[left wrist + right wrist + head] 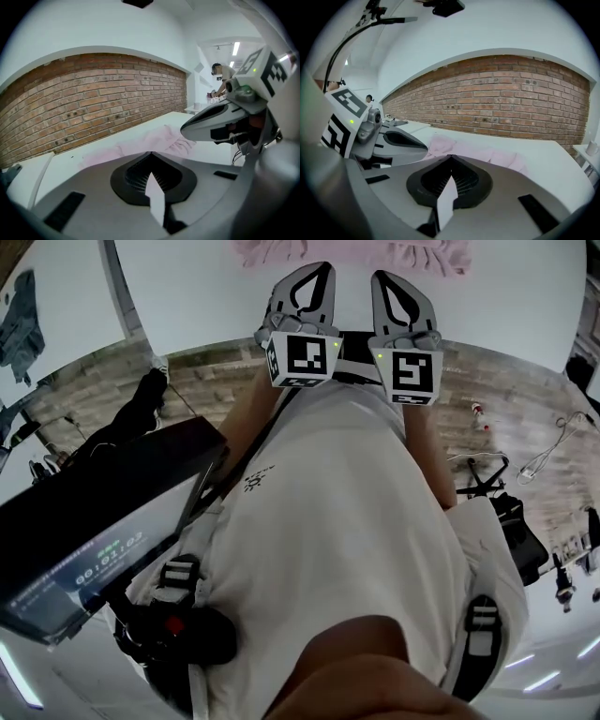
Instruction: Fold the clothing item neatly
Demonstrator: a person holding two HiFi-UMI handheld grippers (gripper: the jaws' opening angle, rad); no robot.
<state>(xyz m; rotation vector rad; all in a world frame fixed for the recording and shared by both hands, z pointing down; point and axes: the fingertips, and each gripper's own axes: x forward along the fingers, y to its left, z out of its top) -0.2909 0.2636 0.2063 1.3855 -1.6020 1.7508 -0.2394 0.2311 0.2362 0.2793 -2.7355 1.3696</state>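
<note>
- Pressing together from base to tip, the two jaws of the left gripper (151, 152) leave no gap in the left gripper view, and nothing sits between them.
- The right gripper (451, 156) reads the same in its own view: jaws fully closed, tips meeting in a point, with no cloth caught in them.
- From the head view the left gripper (317, 268) and the right gripper (384, 277) sit side by side, close but apart, both pointing away from the person toward the white table (187, 287).
- The pink garment (352, 251) lies on that table just beyond the two tips (only its near edge shows at the top of the head view).
- In the left gripper view the pink garment (154, 140) lies rumpled on the tabletop past the closed jaws, and the right gripper (183, 129) hangs over its right end.
- In the right gripper view the pink garment (487, 152) stretches across the table behind the jaw tips, with the left gripper (425, 147) over its left end.
- Neither gripper has hold of the cloth; whether a tip brushes it cannot be told.
- A brick wall (511, 103) runs behind the table.
</note>
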